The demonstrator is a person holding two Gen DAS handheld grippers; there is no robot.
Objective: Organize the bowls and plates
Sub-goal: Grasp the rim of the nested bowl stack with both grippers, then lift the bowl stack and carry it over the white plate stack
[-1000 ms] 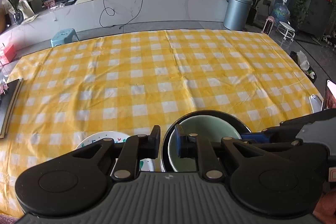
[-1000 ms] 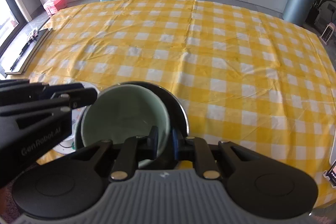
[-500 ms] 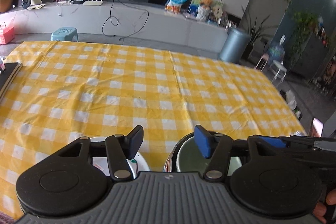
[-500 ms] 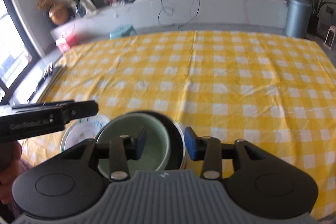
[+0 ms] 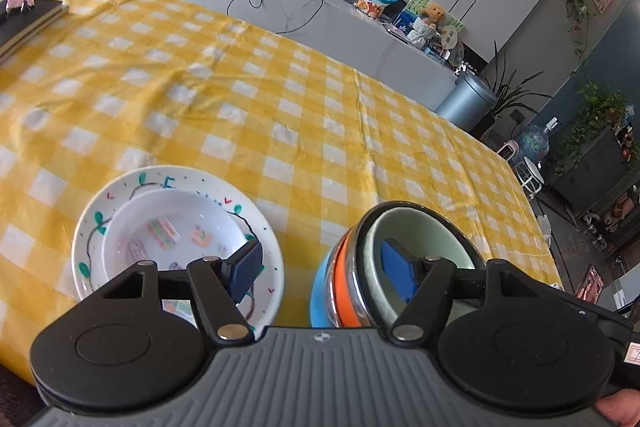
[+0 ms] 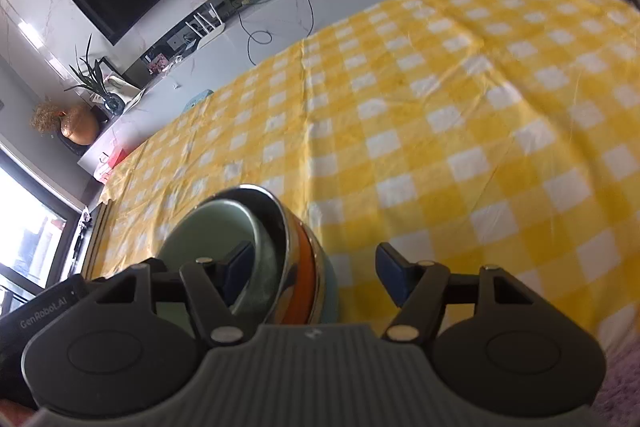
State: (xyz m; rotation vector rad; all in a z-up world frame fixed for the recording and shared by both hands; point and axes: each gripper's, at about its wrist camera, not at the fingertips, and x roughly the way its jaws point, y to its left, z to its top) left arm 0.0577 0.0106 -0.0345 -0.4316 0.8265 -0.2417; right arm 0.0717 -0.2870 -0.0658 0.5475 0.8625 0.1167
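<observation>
A stack of nested bowls (image 5: 344, 279) stands at the table's near edge: blue outside, orange and steel in the middle, a pale green bowl (image 5: 424, 239) on top. It also shows in the right wrist view (image 6: 296, 267). To its left a small white bowl (image 5: 172, 231) sits in a white plate (image 5: 96, 227) with painted leaves. My left gripper (image 5: 322, 271) is open and empty, one finger over the plate, one over the green bowl. My right gripper (image 6: 312, 271) is open and empty, astride the stack's rim.
The yellow checked tablecloth (image 5: 280, 107) covers the table beyond the dishes. A dark book (image 5: 24, 23) lies at the far left edge. A grey bin (image 5: 464, 99) and a white counter (image 5: 280, 3) stand beyond the table.
Both grippers went from shut to open, letting go of the bowl stack's rim. Both have pulled back and tilted, so the stack and the plate show more fully.
</observation>
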